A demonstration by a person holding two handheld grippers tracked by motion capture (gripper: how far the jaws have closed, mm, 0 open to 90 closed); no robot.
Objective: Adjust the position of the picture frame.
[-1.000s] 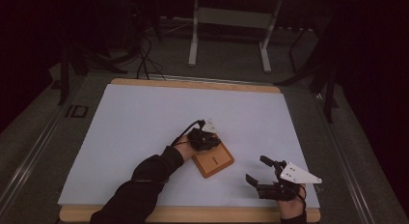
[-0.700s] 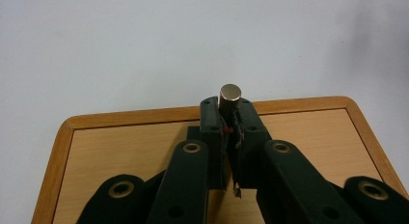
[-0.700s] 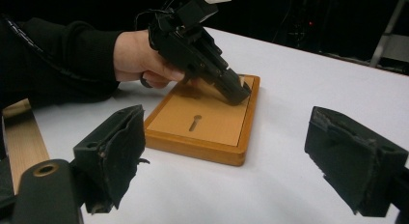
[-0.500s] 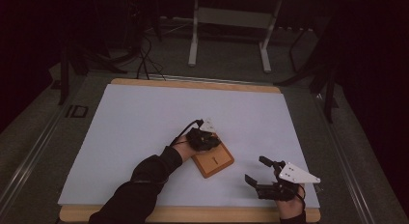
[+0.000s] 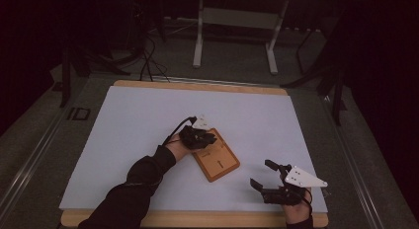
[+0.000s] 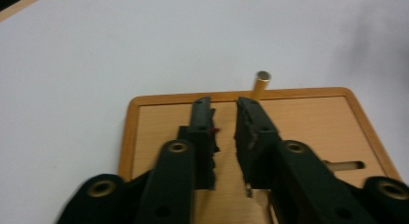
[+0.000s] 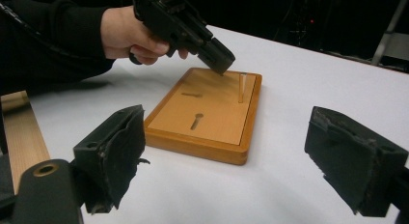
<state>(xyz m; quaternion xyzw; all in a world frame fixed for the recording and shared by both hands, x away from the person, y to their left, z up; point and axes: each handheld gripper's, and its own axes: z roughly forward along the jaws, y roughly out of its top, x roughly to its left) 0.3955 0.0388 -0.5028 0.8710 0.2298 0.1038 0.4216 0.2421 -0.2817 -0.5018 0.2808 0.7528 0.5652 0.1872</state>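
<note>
Jaws slightly apart and just now opening, nothing between them, the left gripper (image 6: 224,108) is hovering over the wooden board (image 6: 308,120); the upright peg (image 6: 261,84) is standing just beyond, upper centre. The right gripper (image 5: 264,175), jaws wide apart, is waiting lower right on the surface (image 5: 123,125).

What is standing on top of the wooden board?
On the wooden board a thin upright peg stands near its far edge, beside two empty slots. The left hand-held gripper hovers over it; the peg's base socket is not visible.

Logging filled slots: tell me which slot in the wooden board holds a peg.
The corner slot of the board: the peg stands upright in it. The keyhole slot mid-board and the short slot lie empty.
</note>
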